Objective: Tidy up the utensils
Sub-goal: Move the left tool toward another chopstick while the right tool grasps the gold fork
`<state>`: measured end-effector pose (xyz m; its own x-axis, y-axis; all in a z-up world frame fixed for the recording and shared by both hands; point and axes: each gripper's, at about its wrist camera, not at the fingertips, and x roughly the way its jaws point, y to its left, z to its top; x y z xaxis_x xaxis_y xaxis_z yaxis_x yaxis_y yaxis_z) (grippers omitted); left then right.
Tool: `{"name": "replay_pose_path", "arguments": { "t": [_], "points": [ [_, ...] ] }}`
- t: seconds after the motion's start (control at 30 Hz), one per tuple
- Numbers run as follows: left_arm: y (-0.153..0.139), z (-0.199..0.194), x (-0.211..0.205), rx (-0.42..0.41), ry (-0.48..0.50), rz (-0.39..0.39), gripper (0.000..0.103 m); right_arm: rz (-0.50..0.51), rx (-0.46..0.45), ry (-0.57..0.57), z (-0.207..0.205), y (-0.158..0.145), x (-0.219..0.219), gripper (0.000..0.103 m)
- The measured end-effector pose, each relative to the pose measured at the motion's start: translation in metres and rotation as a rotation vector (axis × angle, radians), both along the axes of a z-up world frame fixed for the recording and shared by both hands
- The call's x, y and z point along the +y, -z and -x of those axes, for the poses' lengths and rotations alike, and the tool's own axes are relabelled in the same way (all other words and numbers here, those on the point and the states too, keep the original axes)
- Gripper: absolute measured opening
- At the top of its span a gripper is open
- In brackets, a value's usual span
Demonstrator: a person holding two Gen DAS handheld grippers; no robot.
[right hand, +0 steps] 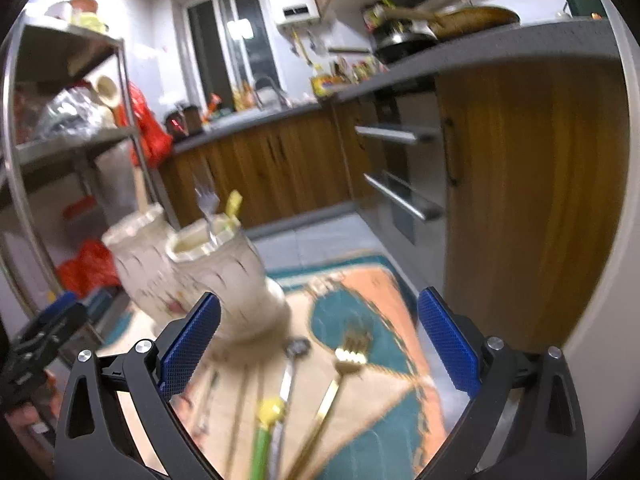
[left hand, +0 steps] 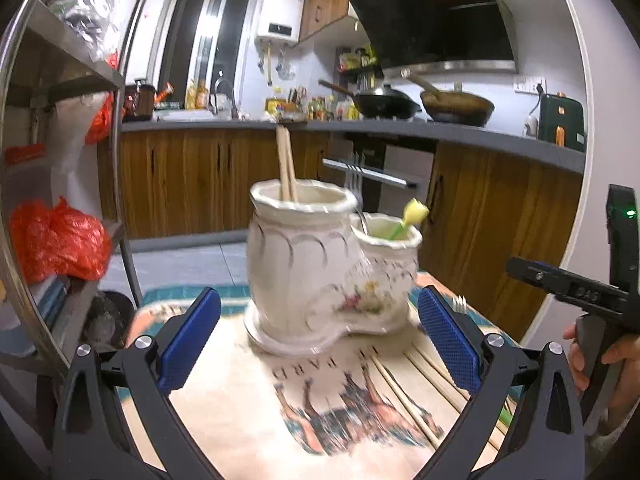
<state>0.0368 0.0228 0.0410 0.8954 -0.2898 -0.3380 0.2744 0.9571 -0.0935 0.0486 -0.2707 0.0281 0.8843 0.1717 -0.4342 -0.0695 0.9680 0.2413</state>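
The utensils, a gold fork (right hand: 352, 354) and chopsticks (left hand: 404, 394), lay loose on the worktop (left hand: 248, 412) below the ceramic holder (left hand: 308, 264); left tool (left hand: 320, 344) and right tool (right hand: 320, 344) both gaped wide, empty.

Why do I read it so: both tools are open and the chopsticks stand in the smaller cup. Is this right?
Not quite: the chopsticks stand in the taller cup, as the left wrist view shows. The smaller cup holds a yellow-topped utensil. Both the left tool and right tool are open.

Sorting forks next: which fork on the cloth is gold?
The gold fork, lying flat between the right hand-held gripper's open jaws; the other fork is silver and stands in the holder.
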Motion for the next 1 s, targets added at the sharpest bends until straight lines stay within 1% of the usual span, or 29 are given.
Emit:
{"name": "replay_pose_path", "arguments": {
  "t": [0.07, 0.17, 0.27, 0.3, 0.37, 0.4, 0.5, 0.6, 0.67, 0.73, 0.77, 0.8, 0.83, 0.87, 0.93, 0.97, 1.0],
  "points": [
    [0.006, 0.000, -0.005, 0.034, 0.013, 0.001, 0.097, 0.020, 0.053, 0.013, -0.002, 0.009, -0.003, 0.098],
    [0.014, 0.000, -0.013, 0.073, 0.034, -0.027, 0.097, 0.034, 0.122, 0.023, -0.009, 0.020, -0.004, 0.098],
    [0.020, -0.004, -0.019, 0.116, 0.047, -0.049, 0.097, 0.053, 0.180, 0.017, -0.016, 0.028, 0.000, 0.098],
    [0.022, -0.006, -0.020, 0.127, 0.046, -0.050, 0.097, 0.073, 0.202, 0.008, -0.018, 0.031, 0.003, 0.098],
    [0.025, -0.009, -0.022, 0.168, 0.044, -0.057, 0.097, 0.106, 0.220, -0.009, -0.020, 0.036, 0.008, 0.098],
    [0.029, -0.012, -0.024, 0.206, 0.052, -0.062, 0.097, 0.124, 0.228, -0.018, -0.021, 0.038, 0.010, 0.098],
    [0.040, -0.017, -0.034, 0.282, 0.080, -0.084, 0.097, 0.146, 0.243, -0.027, -0.024, 0.041, 0.011, 0.098],
    [0.045, -0.016, -0.045, 0.296, 0.097, -0.124, 0.097, 0.169, 0.272, -0.040, -0.028, 0.045, 0.012, 0.095],
    [0.049, -0.013, -0.054, 0.305, 0.111, -0.152, 0.097, 0.183, 0.290, -0.057, -0.031, 0.047, 0.014, 0.089],
    [0.052, -0.013, -0.059, 0.316, 0.120, -0.166, 0.097, 0.174, 0.312, -0.086, -0.033, 0.049, 0.015, 0.076],
    [0.054, -0.013, -0.062, 0.326, 0.127, -0.172, 0.096, 0.170, 0.321, -0.097, -0.033, 0.049, 0.016, 0.073],
    [0.056, -0.013, -0.065, 0.338, 0.137, -0.179, 0.089, 0.171, 0.332, -0.111, -0.033, 0.050, 0.018, 0.065],
    [0.058, -0.013, -0.067, 0.348, 0.145, -0.187, 0.086, 0.172, 0.340, -0.122, -0.033, 0.051, 0.020, 0.060],
    [0.060, -0.013, -0.070, 0.357, 0.149, -0.194, 0.081, 0.171, 0.344, -0.131, -0.032, 0.052, 0.021, 0.058],
    [0.064, -0.012, -0.075, 0.374, 0.165, -0.210, 0.075, 0.178, 0.354, -0.158, -0.031, 0.054, 0.026, 0.049],
    [0.067, -0.012, -0.078, 0.384, 0.176, -0.216, 0.069, 0.185, 0.362, -0.173, -0.031, 0.056, 0.028, 0.047],
    [0.069, -0.012, -0.081, 0.391, 0.186, -0.221, 0.065, 0.191, 0.367, -0.180, -0.031, 0.058, 0.030, 0.041]
  ]
}}
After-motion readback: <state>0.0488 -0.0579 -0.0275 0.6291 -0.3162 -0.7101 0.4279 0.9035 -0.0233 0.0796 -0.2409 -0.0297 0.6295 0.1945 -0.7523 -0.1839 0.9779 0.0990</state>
